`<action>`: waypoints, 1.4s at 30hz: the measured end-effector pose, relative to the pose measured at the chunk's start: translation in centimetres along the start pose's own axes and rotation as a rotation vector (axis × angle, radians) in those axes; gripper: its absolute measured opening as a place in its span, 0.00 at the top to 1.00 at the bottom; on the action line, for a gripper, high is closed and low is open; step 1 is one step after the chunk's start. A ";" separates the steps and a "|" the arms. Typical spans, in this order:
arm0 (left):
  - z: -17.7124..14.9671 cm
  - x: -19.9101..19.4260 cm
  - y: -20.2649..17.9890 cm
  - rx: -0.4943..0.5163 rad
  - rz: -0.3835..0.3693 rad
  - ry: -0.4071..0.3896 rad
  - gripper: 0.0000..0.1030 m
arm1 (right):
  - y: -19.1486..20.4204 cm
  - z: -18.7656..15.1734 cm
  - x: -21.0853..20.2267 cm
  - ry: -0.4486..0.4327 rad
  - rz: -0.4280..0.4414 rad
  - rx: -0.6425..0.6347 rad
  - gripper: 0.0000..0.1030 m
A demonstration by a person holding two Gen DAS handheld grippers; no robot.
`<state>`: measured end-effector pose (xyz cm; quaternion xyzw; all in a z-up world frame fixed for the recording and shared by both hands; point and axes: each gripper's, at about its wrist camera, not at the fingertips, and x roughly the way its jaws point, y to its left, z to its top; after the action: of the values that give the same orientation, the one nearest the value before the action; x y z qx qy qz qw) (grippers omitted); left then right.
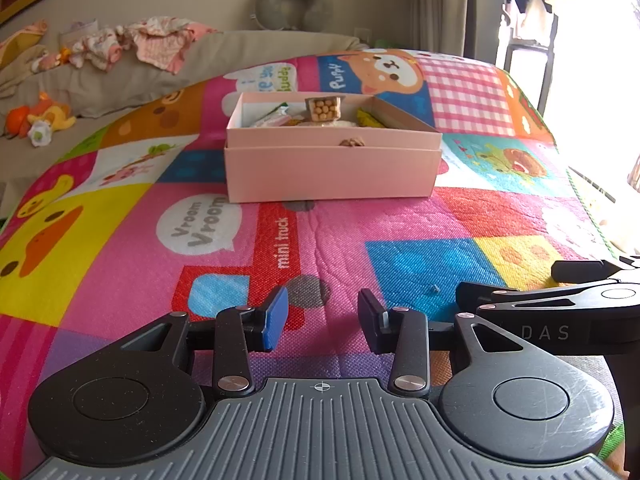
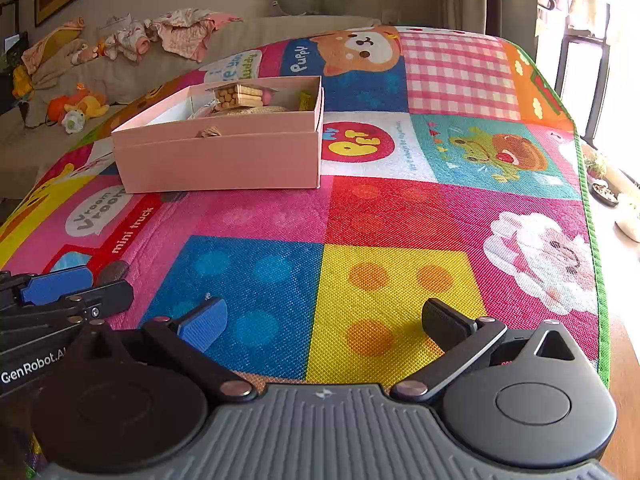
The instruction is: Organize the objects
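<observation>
A pink open box [image 1: 332,168] sits on the colourful play mat [image 1: 160,272], far ahead of both grippers; it also shows in the right wrist view [image 2: 224,160]. Inside lie several snack packs, among them a clear pack of round biscuits [image 1: 324,109] [image 2: 238,96], a yellow packet [image 1: 370,119] [image 2: 305,100] and a pink-green wrapper [image 1: 272,119]. My left gripper [image 1: 322,318] is open and empty, low over the mat. My right gripper [image 2: 326,320] is open wide and empty, beside the left one, which shows at the left edge [image 2: 60,300].
A beige sofa [image 1: 120,80] with crumpled clothes [image 1: 152,42], plush toys [image 1: 44,118] and a grey neck pillow [image 1: 294,4] lies behind the mat. The mat's green edge [image 2: 592,216] runs on the right, with small plant pots [image 2: 608,188] on the floor beyond.
</observation>
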<state>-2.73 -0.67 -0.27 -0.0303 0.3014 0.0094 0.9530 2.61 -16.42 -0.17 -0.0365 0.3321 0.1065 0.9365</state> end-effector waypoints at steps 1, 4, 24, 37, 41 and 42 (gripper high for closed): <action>0.0 0.0 0.0 0.000 0.000 0.000 0.58 | 0.0 0.0 0.0 0.000 0.000 0.000 0.00; 0.0 0.0 0.0 0.001 0.001 0.000 0.58 | 0.0 0.0 0.0 0.000 0.000 0.000 0.00; 0.0 0.1 -0.4 0.025 0.017 0.002 0.58 | 0.0 0.1 0.0 0.000 0.001 0.000 0.00; 0.0 0.0 -0.5 0.027 0.019 0.002 0.58 | 0.0 0.0 0.0 0.000 0.001 0.000 0.00; 0.0 0.0 -0.5 0.028 0.019 0.002 0.58 | 0.0 0.1 0.0 0.000 0.001 0.000 0.00; 0.0 0.0 -0.5 0.029 0.020 0.002 0.58 | 0.0 0.0 0.0 0.000 0.001 0.000 0.00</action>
<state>-2.69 -1.14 -0.28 -0.0136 0.3029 0.0145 0.9528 2.62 -16.38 -0.13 -0.0362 0.3322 0.1067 0.9365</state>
